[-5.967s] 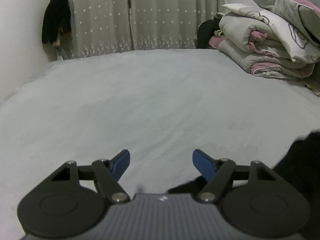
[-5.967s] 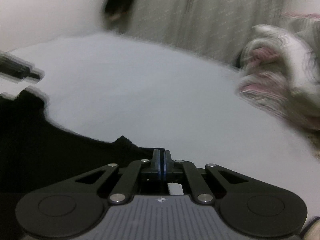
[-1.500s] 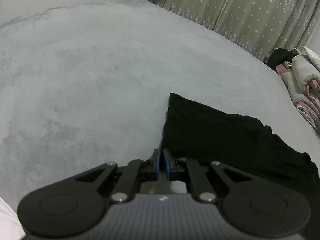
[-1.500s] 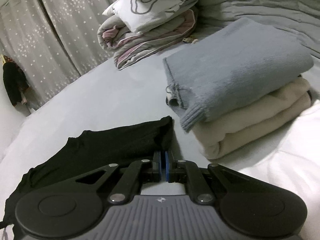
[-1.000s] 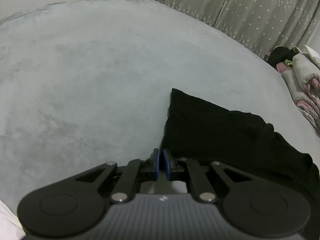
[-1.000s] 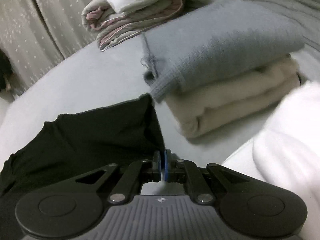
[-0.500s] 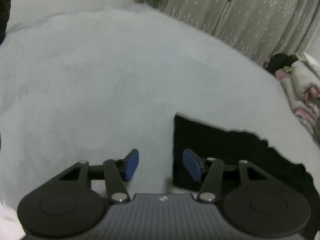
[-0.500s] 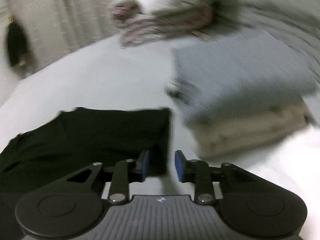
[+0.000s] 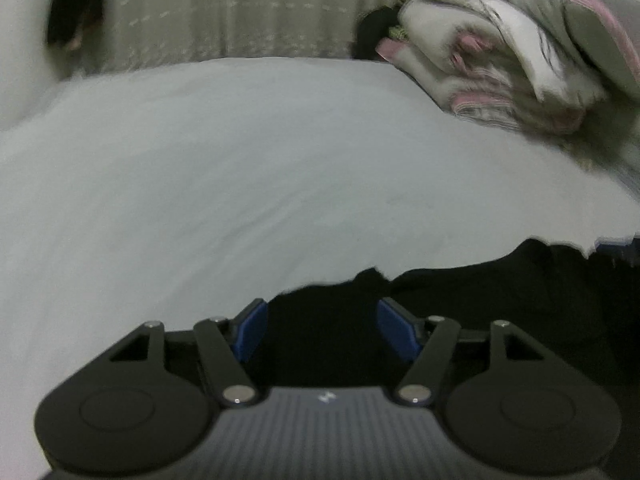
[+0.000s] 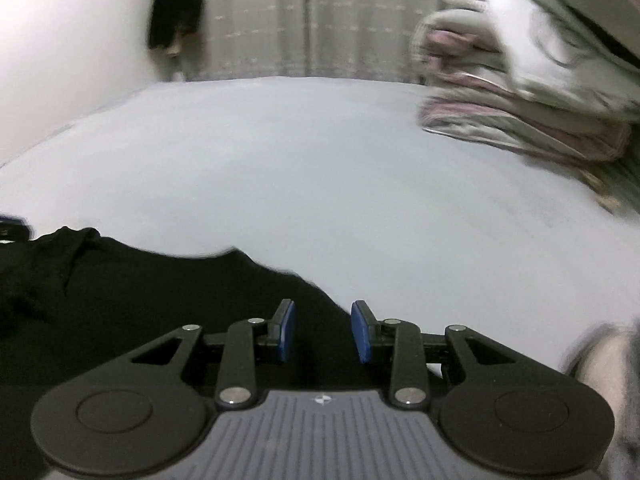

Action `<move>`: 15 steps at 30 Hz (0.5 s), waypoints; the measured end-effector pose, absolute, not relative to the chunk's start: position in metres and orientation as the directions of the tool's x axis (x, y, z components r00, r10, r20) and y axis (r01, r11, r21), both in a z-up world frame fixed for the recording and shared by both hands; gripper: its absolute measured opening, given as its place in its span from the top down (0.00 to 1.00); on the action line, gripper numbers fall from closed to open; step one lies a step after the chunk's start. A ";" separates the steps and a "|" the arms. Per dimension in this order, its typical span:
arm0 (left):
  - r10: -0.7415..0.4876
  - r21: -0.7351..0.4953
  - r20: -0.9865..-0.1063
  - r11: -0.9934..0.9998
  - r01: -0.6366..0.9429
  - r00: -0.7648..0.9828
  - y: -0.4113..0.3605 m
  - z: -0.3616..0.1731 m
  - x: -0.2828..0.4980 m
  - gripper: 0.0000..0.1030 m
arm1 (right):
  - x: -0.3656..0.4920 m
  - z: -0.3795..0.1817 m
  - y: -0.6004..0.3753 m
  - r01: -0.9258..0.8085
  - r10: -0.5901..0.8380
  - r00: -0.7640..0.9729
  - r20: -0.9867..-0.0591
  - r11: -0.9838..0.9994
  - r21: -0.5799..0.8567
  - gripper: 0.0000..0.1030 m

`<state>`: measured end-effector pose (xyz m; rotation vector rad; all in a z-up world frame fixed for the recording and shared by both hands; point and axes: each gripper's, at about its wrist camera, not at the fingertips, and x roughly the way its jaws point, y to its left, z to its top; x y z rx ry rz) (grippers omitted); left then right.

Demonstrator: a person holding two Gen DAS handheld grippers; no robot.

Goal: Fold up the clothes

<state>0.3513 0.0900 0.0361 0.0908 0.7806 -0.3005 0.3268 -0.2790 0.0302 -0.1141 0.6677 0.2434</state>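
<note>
Both grippers hovered over the black garment (image 9: 500, 300) at the bed's (image 9: 240, 160) near edge, the left gripper (image 9: 320, 330) gaping wide, the right gripper (image 10: 323, 330) narrower, neither gripping. Between folds, apparently; fresh corners needed pinching next.

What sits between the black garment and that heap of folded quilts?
Only bare grey bedsheet lies between the black garment and the grey-pink folded quilts, seen in the right wrist view.

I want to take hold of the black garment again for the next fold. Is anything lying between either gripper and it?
Nothing visible. The black garment lies flat on the grey bed, right under the open left gripper and open right gripper. The bedding pile sits well beyond it.
</note>
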 end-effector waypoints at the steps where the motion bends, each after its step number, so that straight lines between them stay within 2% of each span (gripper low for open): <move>1: -0.225 -0.006 -0.713 0.949 0.315 0.664 0.083 0.031 0.358 0.43 | 0.335 0.028 -0.271 -0.283 0.196 0.755 -0.626 0.958 -0.042 0.70; 2: -0.216 0.013 -0.722 0.946 0.325 0.658 0.077 0.026 0.363 0.47 | 0.342 0.026 -0.264 -0.309 0.202 0.752 -0.627 0.949 -0.064 0.70; 4: -0.191 0.044 -0.743 0.943 0.331 0.642 0.067 0.014 0.374 0.79 | 0.352 0.021 -0.252 -0.340 0.195 0.755 -0.626 0.933 -0.119 0.70; 6: -0.180 0.067 -0.743 0.938 0.340 0.644 0.061 0.007 0.377 0.90 | 0.364 0.014 -0.246 -0.358 0.186 0.742 -0.644 0.922 -0.146 0.72; 7: -0.183 0.073 -0.736 0.935 0.346 0.651 0.060 0.006 0.376 0.96 | 0.368 0.010 -0.245 -0.368 0.186 0.726 -0.662 0.918 -0.146 0.84; 10: -0.191 0.086 -0.713 0.931 0.355 0.675 0.056 0.005 0.375 0.97 | 0.370 -0.001 -0.242 -0.423 0.219 0.707 -0.673 0.893 -0.155 0.95; 15: -0.200 0.018 -0.631 0.962 0.272 0.750 0.069 0.023 0.382 0.97 | 0.363 0.017 -0.251 -0.327 0.205 0.800 -0.564 0.937 -0.124 0.96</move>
